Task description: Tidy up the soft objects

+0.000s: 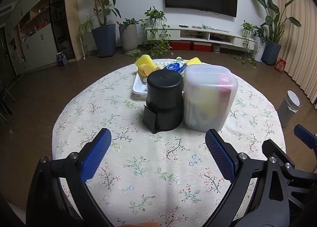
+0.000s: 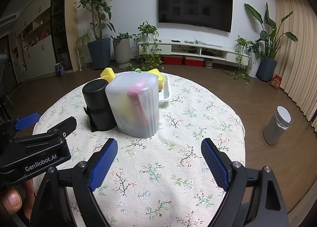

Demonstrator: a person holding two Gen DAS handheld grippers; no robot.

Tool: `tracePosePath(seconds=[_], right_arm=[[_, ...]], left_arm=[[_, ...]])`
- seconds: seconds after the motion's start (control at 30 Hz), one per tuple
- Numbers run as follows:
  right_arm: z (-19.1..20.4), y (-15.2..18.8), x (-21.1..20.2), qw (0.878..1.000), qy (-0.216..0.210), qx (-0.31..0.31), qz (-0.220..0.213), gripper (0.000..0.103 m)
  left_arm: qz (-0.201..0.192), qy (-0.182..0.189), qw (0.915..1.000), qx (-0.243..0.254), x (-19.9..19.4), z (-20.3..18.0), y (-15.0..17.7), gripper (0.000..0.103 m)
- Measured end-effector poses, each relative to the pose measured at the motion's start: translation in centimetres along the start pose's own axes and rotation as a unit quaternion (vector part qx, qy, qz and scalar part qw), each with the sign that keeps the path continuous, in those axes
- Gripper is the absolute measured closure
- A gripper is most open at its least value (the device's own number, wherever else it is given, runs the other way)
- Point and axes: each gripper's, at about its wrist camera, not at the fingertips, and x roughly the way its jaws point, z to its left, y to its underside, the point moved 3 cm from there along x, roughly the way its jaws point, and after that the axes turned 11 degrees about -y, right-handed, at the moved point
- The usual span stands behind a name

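Observation:
A frosted translucent box [image 1: 208, 96] stands on the round floral table, with yellow and pink soft items blurred inside; it also shows in the right wrist view [image 2: 136, 106]. A black cylindrical container [image 1: 164, 100] stands touching its left side [image 2: 98, 106]. Behind them a white tray [image 1: 138, 86] holds yellow sponges [image 1: 145, 63] and a blue packet [image 1: 175, 67]. My left gripper [image 1: 158, 137] is open and empty, short of the containers. My right gripper [image 2: 159, 144] is open and empty, just in front of the box.
The floral tablecloth [image 1: 158, 167] covers the table to its edges. A grey bin [image 2: 277, 126] stands on the floor to the right. The left gripper's body [image 2: 35, 147] shows at the left of the right wrist view. Plants and a TV cabinet line the far wall.

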Motion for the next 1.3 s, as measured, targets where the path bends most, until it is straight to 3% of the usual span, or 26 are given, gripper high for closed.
tracePosePath(seconds=[1.3], right_arm=[[-0.02, -0.01, -0.1, 1.0, 0.0, -0.001, 0.001, 0.015]], left_arm=[[0.009, 0.009, 0.9999, 0.003, -0.04, -0.24, 0.25, 0.006]])
